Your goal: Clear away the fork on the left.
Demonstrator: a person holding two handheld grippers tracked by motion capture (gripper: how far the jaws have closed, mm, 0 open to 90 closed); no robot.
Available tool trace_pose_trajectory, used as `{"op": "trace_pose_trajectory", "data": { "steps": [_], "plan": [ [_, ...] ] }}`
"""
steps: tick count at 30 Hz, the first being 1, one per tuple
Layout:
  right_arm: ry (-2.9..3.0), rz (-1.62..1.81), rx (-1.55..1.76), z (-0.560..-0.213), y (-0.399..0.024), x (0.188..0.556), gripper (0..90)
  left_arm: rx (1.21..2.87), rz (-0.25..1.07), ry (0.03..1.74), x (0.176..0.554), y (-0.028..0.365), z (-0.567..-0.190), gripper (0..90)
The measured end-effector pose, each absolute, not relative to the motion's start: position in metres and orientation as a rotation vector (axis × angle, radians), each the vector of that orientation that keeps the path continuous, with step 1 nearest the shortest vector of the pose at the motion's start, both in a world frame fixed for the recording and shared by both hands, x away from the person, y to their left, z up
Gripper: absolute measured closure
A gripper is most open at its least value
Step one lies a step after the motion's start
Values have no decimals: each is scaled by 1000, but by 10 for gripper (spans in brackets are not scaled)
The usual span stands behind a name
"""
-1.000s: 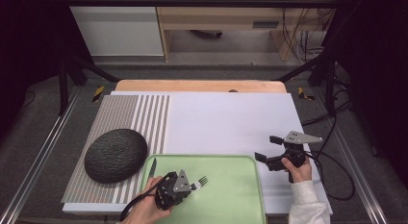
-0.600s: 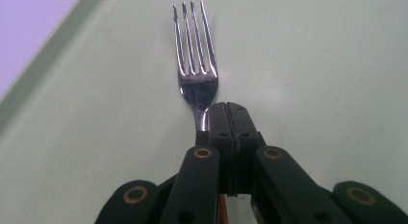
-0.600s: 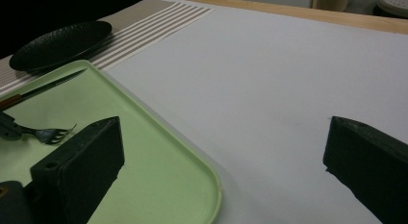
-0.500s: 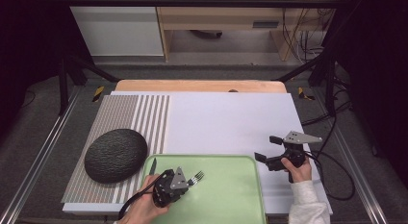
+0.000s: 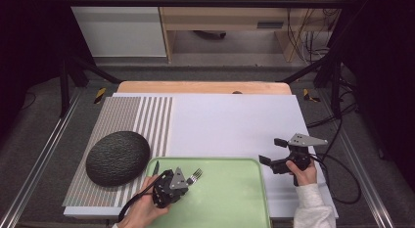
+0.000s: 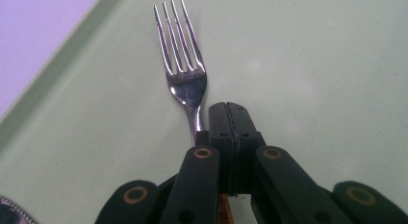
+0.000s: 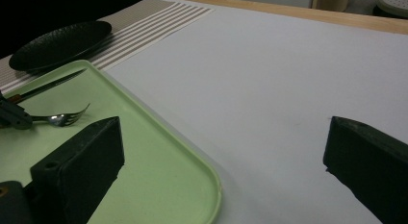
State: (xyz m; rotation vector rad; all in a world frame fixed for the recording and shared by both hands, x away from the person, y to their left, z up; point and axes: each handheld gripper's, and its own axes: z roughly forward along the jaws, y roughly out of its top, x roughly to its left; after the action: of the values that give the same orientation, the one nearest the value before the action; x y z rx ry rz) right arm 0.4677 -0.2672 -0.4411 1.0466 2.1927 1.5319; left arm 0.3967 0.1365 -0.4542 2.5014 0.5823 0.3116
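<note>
left tongs [image 6: 226, 113] are clenched on the fork [image 6: 185, 82] by its neck over the near left of the green tray [image 5: 235, 198], right tongs [image 5: 273, 152] hang released; thin slick steel, light and stiff, so I'd grip the handle mid-way

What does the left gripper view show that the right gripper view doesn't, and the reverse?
Left gripper view: the left gripper up close, jaws closed together, with the neck of the fork running under one jaw; whether it is pinched I cannot tell. Right gripper view: the right gripper, jaws wide apart over the white sheet, plus the black plate on the striped mat. Shared: the fork and the green tray.
</note>
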Motion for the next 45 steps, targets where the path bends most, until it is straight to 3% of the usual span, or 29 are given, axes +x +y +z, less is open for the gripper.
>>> {"op": "trace_pose_trajectory", "data": {
  "steps": [45],
  "plan": [
    [2192, 1532, 1047, -441, -267, 468, 10, 2473, 353, 715, 412, 168, -458, 899]
  ]
}}
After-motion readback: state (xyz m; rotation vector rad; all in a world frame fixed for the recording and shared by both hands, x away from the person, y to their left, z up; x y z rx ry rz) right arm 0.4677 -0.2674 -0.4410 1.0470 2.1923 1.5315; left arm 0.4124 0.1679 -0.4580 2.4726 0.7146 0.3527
